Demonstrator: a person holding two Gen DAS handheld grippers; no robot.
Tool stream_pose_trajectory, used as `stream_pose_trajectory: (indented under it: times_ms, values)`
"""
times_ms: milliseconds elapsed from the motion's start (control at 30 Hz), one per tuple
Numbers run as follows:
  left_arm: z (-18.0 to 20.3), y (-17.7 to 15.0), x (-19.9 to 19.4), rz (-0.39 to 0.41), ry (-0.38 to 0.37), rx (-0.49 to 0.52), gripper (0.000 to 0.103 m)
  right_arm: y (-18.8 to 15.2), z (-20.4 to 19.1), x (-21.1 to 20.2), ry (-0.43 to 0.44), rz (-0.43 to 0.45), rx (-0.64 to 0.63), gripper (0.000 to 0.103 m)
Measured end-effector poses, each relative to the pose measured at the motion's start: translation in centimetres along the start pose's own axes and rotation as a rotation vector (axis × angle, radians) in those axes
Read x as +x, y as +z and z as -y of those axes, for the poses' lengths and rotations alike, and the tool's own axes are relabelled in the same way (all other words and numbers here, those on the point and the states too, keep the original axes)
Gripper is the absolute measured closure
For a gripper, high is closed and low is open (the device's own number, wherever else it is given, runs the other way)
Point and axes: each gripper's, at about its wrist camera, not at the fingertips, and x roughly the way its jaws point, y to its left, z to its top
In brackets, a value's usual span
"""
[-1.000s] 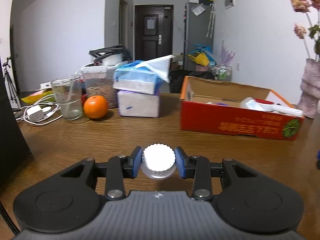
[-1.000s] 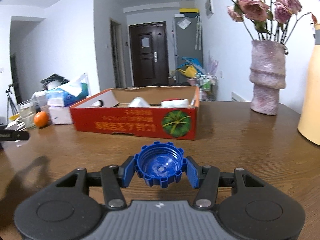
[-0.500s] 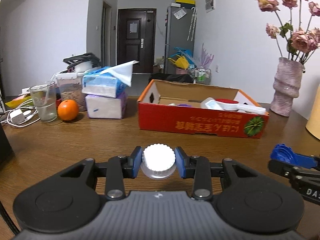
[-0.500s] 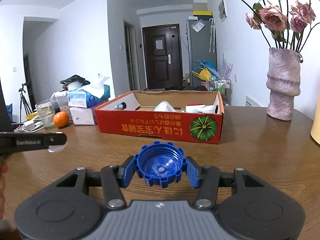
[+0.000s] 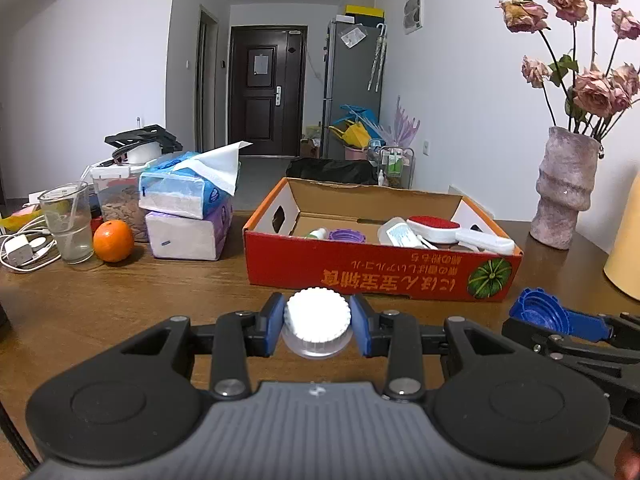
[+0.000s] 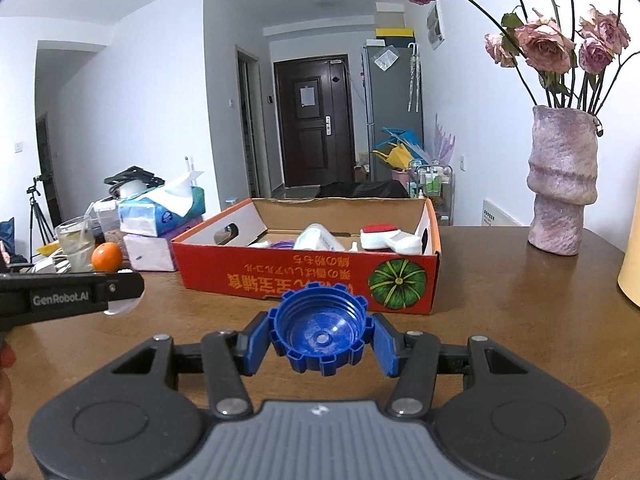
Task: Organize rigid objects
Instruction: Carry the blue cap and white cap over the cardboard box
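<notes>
Left hand-held gripper (image 5: pixel 318 326): jaws nearly shut, pads pinching white ribbed cap (image 5: pixel 317 316) by its sides; cap sits on a clear stub, held above the bench (image 5: pixel 120 300), in front of the box's near wall.
Right hand-held gripper (image 6: pixel 322 342): jaws part-open, clamped on blue notched cap (image 6: pixel 321 330), hollow side facing the cam; also above the bench, near the box front.
Target (judged): red cardboard box (image 5: pixel 360 276), open top, already holds a purple cap, white bottle, red-and-white brush & other bits.
Step in hand (judged): carry both caps over the near wall, drop inside.
How to do it well: lift enough to clear the cardboard rim before going fwd; a low approach would likely shove the light box along the bench. Release one cap at a time. Aim for bare floor at the box's left half, since the right half looks crowded. Let go low so the caps don't bounce or roll. Keep the 2 grippers apart; they are close side by side now.
Risk: vase (image 6: pixel 560 184) w/ dried roses stands right of the box, so wide swings are unwise.
Writing: "GenRobot.AI" on the left gripper's side, seen from the right cam. Box front has yellow CJK-style print, upside down, not legible, next to a green pumpkin picture.
Tissue packs: print too small to read.
</notes>
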Motion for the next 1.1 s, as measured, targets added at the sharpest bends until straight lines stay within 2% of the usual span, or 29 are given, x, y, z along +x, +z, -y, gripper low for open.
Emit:
stream_pose_trajectory:
  times_ms: [1100]
  values:
    - [1.8, 5.4, 7.6, 0.056, 0.005, -0.062, 0.066, 6.0, 1.7, 8.0, -0.022, 0.055, 0.029, 0.050]
